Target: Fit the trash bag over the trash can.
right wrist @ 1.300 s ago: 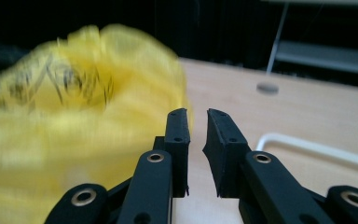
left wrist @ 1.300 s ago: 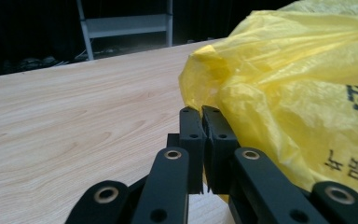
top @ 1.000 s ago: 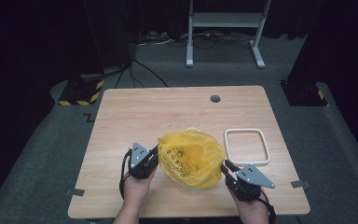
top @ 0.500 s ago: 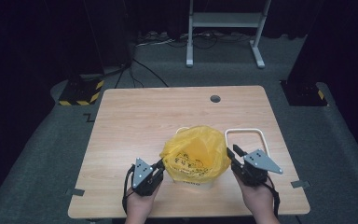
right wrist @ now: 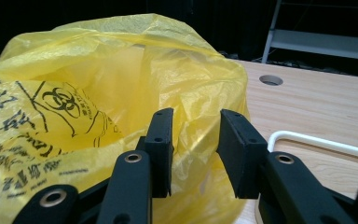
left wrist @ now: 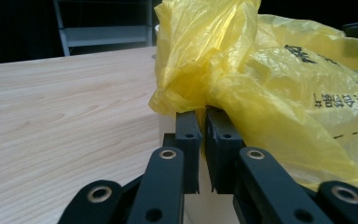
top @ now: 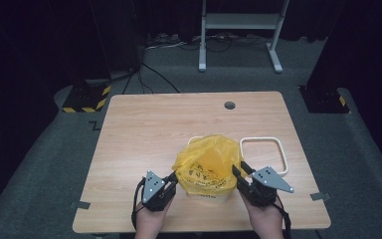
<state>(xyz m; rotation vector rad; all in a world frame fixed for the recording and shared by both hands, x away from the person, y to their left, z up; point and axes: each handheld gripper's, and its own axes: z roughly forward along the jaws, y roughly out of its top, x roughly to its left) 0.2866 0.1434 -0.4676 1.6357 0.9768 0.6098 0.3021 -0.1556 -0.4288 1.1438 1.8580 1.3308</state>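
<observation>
A person's two hands, entering at the near edge of a light wooden table [top: 144, 129], work a yellow plastic bag [top: 205, 164] from either side, each with a hand-held two-jaw gripper. The left gripper [top: 171, 179], just left of the bag, has its black jaws nearly together, pinching a fold of the bag's edge; in the left gripper view that gripper [left wrist: 203, 116] shows a bunched tuft of the bag [left wrist: 261, 93] rising straight out of the narrow slit between the pads. The right gripper [top: 238, 172], just right of the bag, has jaws that have just been opening: in the right gripper view this gripper [right wrist: 193, 126] shows its pads standing apart, the bag's film [right wrist: 121, 84] bulging in the gap between them, the left pad against the film and the right pad clear of it.

The bag sits near the table's front edge, between the two grippers, draped over a white container [top: 206, 195] whose lower wall shows beneath it at the front. Black print, including a biohazard sign, runs across the bag's near face. Its mouth is open and puffed upward.

Just right of the bag, behind the right gripper, a white rounded-square frame [top: 263, 155] lies flat on the table. Farther behind the bag, a round cable hole [top: 229, 105] pierces the tabletop near its far edge. Beyond that, a pale metal stand [top: 238, 30] rises from the grey carpet.
</observation>
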